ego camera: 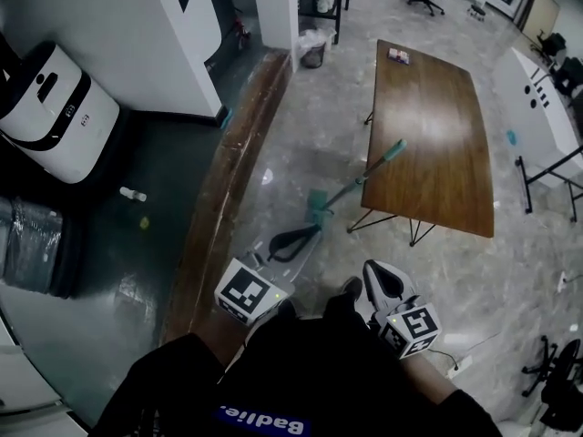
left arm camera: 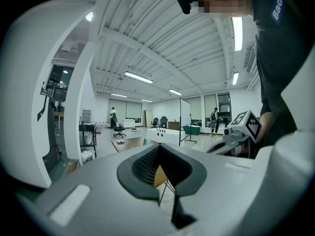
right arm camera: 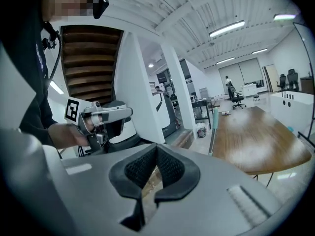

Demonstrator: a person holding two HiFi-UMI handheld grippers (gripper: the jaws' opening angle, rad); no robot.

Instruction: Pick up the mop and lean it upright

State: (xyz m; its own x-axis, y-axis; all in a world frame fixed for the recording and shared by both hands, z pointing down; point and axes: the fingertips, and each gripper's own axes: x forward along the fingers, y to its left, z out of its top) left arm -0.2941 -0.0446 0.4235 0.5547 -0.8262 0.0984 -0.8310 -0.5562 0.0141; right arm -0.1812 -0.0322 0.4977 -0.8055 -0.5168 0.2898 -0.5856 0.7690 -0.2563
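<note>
Head view: one mop (ego camera: 343,191), one table (ego camera: 428,126); left tool (left arm camera: 158,150), right tool (right arm camera: 156,150) both clenched, empty.

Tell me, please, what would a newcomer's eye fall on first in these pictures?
First comes the long wooden table in the middle of the pale floor, with the teal-handled mop standing slanted and its grip at the table's left edge. Next is the big white machine at the far left, on the darker floor. Nearest the camera, the left tongs and the right tongs are shut and empty.
</note>
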